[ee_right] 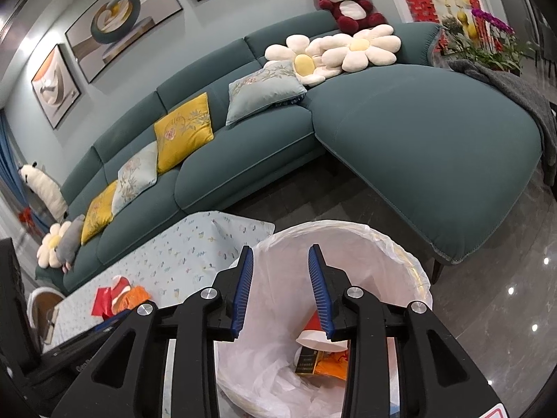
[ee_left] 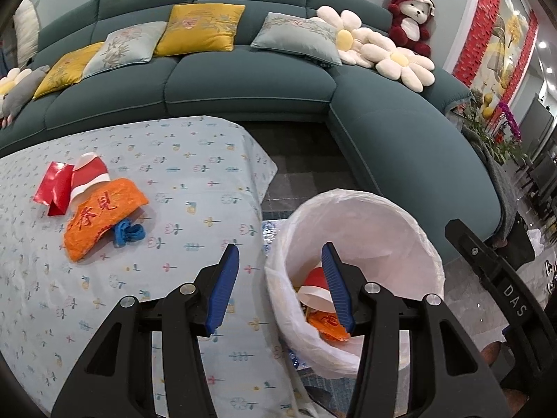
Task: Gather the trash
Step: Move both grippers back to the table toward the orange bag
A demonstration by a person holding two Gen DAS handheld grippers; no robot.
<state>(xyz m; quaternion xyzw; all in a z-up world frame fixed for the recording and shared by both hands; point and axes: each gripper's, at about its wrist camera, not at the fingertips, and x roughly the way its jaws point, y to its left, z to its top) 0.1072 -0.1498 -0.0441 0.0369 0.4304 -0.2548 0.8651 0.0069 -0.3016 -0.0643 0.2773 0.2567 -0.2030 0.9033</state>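
Our left gripper [ee_left: 280, 285] hangs with its jaws spread wide and nothing between them, straddling the table edge and the near rim of the trash bin [ee_left: 410, 216]. Our right gripper [ee_right: 280, 291] is likewise parted and empty, poised directly above the bin's mouth.

What remains to collect lies on the tablecloth [ee_left: 174, 160], ahead and to the left of the left gripper, well apart from it. The right gripper sees the same pile far off to its left, so we judge the left hand the nearer one for the coming reach.

We count four pieces there, bunched and touching: one orange wrapper [ee_left: 101, 216], its long axis running diagonally from near-left to far-right; one red-and-white cup [ee_left: 88, 174] on its side behind it; one red foil piece [ee_left: 52, 184] at the far left; one blue scrap [ee_left: 128, 231] just beside the wrapper's near edge.

Inside the one bin we make out three things: a red-and-white cup, an orange wrapper and a small dark box [ee_right: 305, 360].
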